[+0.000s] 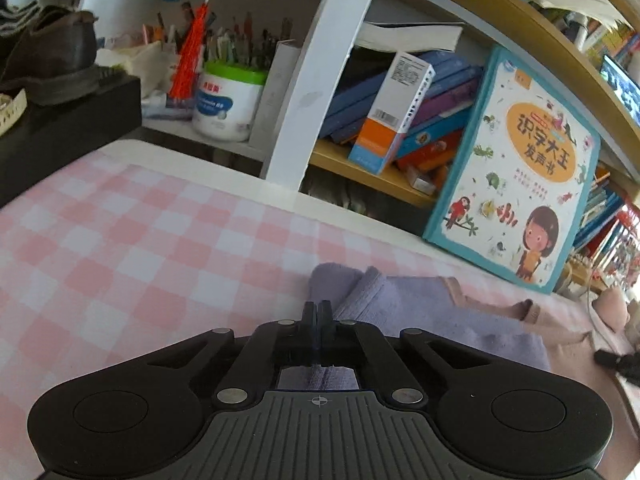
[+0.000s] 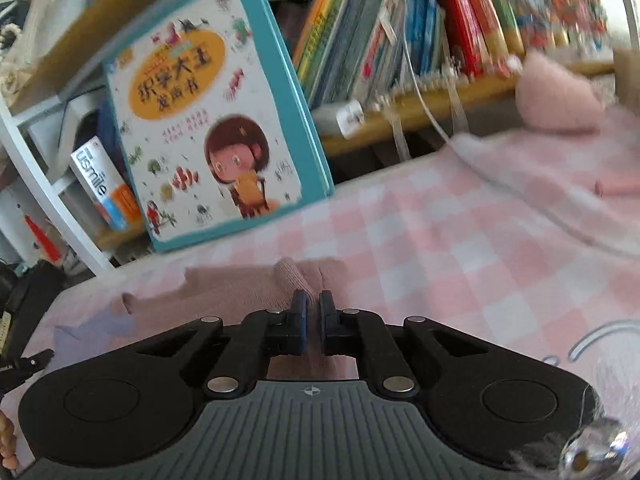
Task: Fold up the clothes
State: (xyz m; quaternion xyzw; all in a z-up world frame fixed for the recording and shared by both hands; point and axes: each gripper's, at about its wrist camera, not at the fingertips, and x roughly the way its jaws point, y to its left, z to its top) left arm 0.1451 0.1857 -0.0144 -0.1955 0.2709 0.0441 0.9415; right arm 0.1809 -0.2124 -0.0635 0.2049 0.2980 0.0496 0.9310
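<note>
Both tongs (image 1: 316,309) (image 2: 313,300) pinch the garment (image 1: 420,312); it stretches sideways.

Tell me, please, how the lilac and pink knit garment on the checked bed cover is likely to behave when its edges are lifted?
The garment looks soft and already lies in rumpled folds, so it will probably sag between the two grips. Its ribbed pink cuff suggests stretch, so it may lengthen when pulled. It seems light and unlikely to slip.

Crowded bookshelf (image 1: 460,8) behind checked bedsheet (image 1: 140,232)
</note>
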